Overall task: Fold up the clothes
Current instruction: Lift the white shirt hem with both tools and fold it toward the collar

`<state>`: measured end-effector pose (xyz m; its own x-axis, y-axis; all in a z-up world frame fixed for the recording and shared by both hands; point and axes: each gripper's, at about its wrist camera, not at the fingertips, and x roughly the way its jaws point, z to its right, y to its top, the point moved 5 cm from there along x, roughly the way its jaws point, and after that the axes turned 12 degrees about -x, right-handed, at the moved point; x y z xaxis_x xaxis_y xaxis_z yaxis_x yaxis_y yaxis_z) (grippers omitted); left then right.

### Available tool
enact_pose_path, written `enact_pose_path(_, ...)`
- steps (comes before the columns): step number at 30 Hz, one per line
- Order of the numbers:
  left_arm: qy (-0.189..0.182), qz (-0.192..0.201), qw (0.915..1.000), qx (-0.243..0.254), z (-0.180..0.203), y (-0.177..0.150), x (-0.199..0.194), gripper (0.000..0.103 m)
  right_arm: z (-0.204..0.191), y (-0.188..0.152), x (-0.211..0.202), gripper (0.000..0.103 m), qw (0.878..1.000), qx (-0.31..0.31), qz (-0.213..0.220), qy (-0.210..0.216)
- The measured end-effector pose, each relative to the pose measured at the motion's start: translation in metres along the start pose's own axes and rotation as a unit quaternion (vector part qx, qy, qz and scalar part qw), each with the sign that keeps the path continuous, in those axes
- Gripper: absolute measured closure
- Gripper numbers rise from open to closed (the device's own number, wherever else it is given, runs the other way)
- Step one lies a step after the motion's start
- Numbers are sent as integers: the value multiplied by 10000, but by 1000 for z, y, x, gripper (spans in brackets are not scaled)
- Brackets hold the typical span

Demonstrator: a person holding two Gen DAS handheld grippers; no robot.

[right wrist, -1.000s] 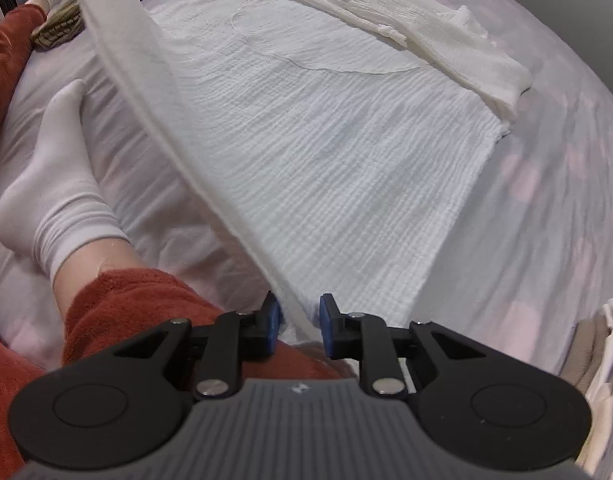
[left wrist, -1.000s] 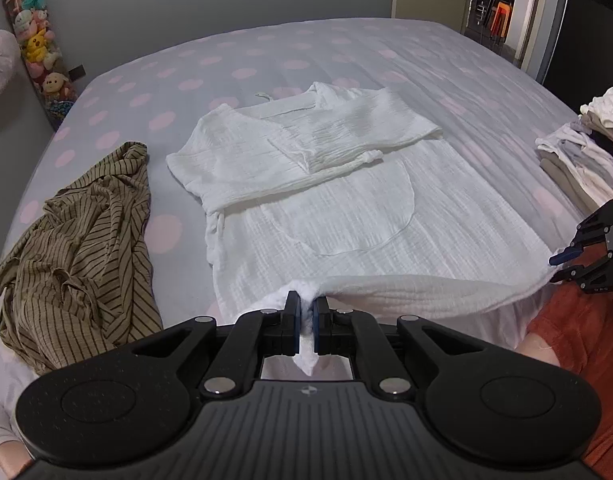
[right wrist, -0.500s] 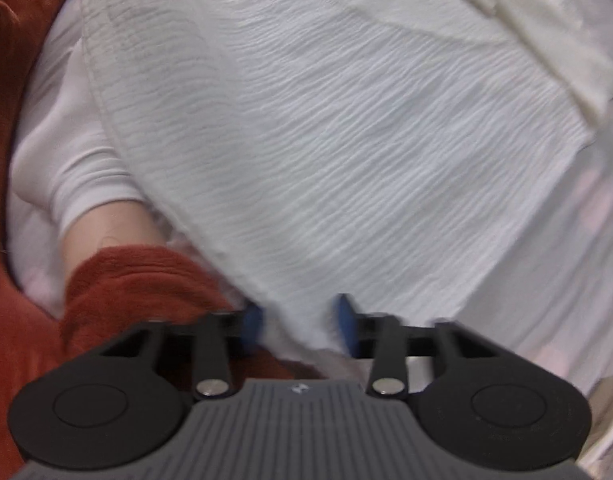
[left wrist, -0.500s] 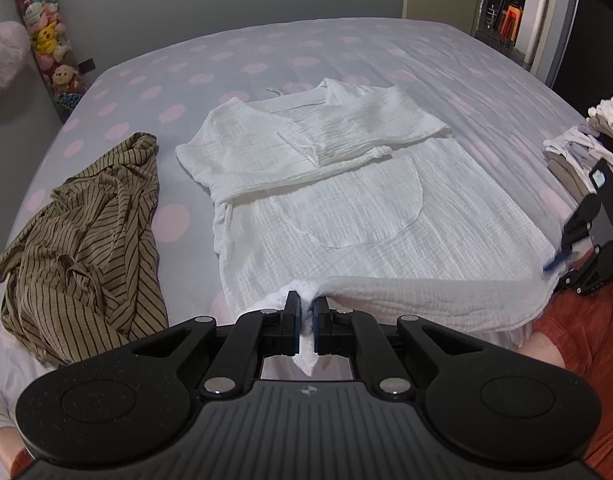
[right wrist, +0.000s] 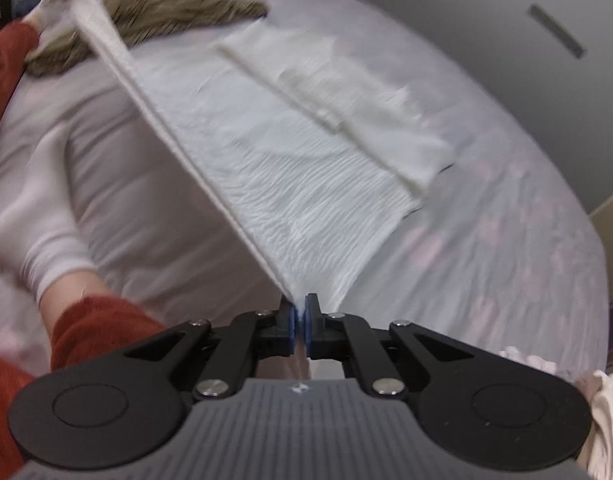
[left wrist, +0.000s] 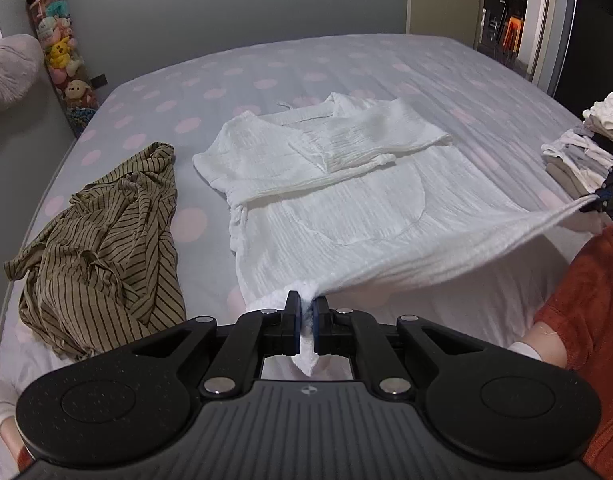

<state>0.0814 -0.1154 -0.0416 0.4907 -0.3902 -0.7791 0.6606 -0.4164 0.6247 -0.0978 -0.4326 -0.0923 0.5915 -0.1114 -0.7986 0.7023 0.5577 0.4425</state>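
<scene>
A white crinkled garment (left wrist: 338,200) lies spread on the bed, its sleeves folded across the chest. My left gripper (left wrist: 305,312) is shut on the near left corner of its hem. My right gripper (right wrist: 300,318) is shut on the near right hem corner; it also shows in the left wrist view (left wrist: 608,196) at the far right. The hem edge is lifted off the bed and stretched taut between the two grippers. The white garment (right wrist: 306,152) fills the middle of the blurred right wrist view.
A brown striped garment (left wrist: 102,240) lies crumpled at the left of the polka-dot bed (left wrist: 346,68). A stack of folded pale clothes (left wrist: 586,148) sits at the right edge. The person's orange-clad legs (left wrist: 586,300) and white sock (right wrist: 38,240) are near the hem.
My right gripper closed on the hem corner, which it straddled open before. Both grippers rose, and the hem lifted off the bed and pulled taut.
</scene>
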Motion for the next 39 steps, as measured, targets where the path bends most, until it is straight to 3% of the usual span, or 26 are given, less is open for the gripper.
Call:
enact_pose_path(6, -9, -8, 9998, -176, 0, -13, 1, 100, -11, -9, 20, 97, 9999, 0, -118, 32)
enact_pose_path(11, 55, 62, 9996, -287, -2, -19, -2, 100, -18, -10, 13, 98, 9999, 18, 26, -98)
enact_pose_path(18, -49, 598, 9972, -438, -2, -15, -36, 100, -12, 3, -52, 99, 9938, -6, 662, -894)
enact_pose_path(25, -15, 1156, 9930, -236, 7, -3, -93, 100, -6, 21, -124, 99, 9821, -141, 1099, -1524)
enact_pose_path(30, 20, 1316, 9913, -13, 12, -5, -131, 100, -19, 24, -163, 99, 9775, -402, 1164, -1711)
enact_pose_path(39, -114, 1415, 9899, 36, 13, -18, -174, 100, -58, 17, -219, 99, 9770, -765, 1094, -1664)
